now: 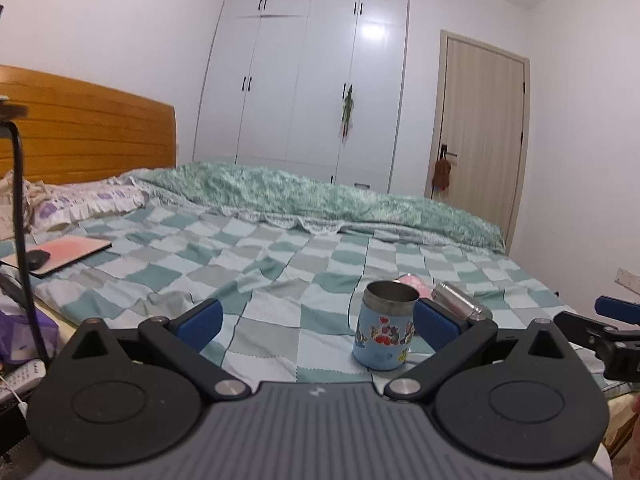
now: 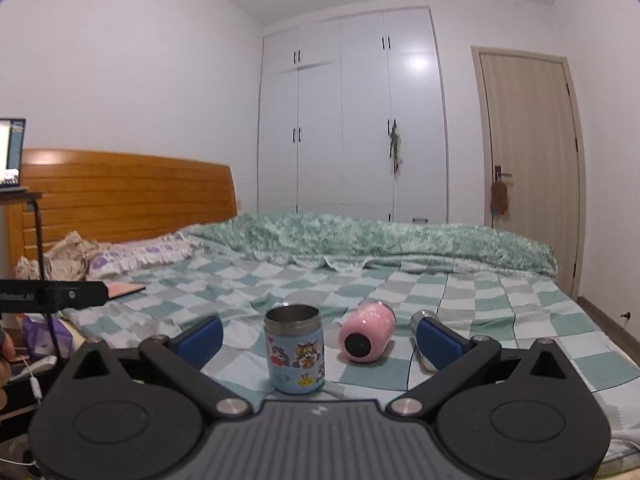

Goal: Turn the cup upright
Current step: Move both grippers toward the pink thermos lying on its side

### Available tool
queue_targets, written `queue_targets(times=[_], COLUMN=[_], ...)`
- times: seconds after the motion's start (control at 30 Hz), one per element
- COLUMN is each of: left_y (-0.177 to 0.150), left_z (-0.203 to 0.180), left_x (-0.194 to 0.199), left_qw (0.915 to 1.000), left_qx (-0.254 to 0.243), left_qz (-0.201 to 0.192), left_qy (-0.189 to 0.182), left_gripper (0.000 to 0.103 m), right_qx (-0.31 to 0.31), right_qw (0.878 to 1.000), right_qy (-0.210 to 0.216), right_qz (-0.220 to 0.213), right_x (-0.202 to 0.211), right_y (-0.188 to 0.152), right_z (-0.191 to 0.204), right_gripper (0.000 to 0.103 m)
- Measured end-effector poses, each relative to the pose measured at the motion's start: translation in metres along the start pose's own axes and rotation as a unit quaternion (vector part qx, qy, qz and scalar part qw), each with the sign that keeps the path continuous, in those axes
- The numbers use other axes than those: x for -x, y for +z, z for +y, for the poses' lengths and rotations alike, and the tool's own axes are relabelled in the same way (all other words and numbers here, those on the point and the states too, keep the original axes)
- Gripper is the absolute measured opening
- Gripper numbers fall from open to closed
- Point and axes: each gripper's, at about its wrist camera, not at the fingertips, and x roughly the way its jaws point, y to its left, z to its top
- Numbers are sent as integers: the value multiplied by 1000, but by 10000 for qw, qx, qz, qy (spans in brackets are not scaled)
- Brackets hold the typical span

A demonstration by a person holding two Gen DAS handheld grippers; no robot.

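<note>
A blue cartoon-print cup (image 1: 384, 330) (image 2: 295, 356) stands upright on the checked bedspread, mouth up. A pink cup (image 2: 367, 334) lies on its side behind it; only its top shows in the left wrist view (image 1: 412, 282). A silver steel cup (image 1: 460, 300) (image 2: 420, 320) also lies on its side, partly hidden by the right finger. My left gripper (image 1: 318, 324) is open, the blue cup just inside its right finger. My right gripper (image 2: 320, 338) is open, the blue cup between its fingers, untouched.
A closed laptop with a mouse (image 1: 56, 254) lies on the bed's left. A rumpled green quilt (image 2: 380, 240) runs along the far side. Pillows (image 2: 120, 258) sit by the wooden headboard. The other gripper shows at the right edge (image 1: 608, 332).
</note>
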Motion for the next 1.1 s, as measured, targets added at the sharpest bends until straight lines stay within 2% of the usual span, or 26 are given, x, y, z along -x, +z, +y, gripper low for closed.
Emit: queue_targets(times=[0.23,0.4,0.57,0.73,0.9,0.97,1.03,1.07,1.1], left_y=[5,11,16,24,42,56,69,74,78], left_z=[-4,-9,-11,-16,-30,-32,-31,-33,-35], left_x=[-42,-76,-104,-141,-170,-191,-219,-234,-246], left_qw=[9996,9986,9968,9908,9878,9831,9721,9652,9619], left_qx=[-119,-219,-143,-65,-177,-36,305,375,367], left_qz=[235,483,755,1192,1223,1376,1721,1898,2017], left_qy=[108,-21,-217,-632,-948,-1209,-1565,-1757,-1806], left_gripper=[103,103,103,103,103,103,103,103,103], right_qx=[39,-110,-149,-156,-263,-350,-434,-474,-529], right_qw=[9999,9996,9987,9983,9972,9965,9952,9944,9934], right_qy=[0,-4,-38,19,126,178,232,271,314], right_qz=[133,271,491,560,685,736,851,901,966], right_x=[-43,-67,-95,-116,-147,-161,-176,-183,-191], right_y=[10,17,26,33,43,48,51,52,53], right_z=[-13,-27,-39,-52,-67,-75,-84,-88,-92], right_gripper=[103,103,103,103,103,103,103,103,102])
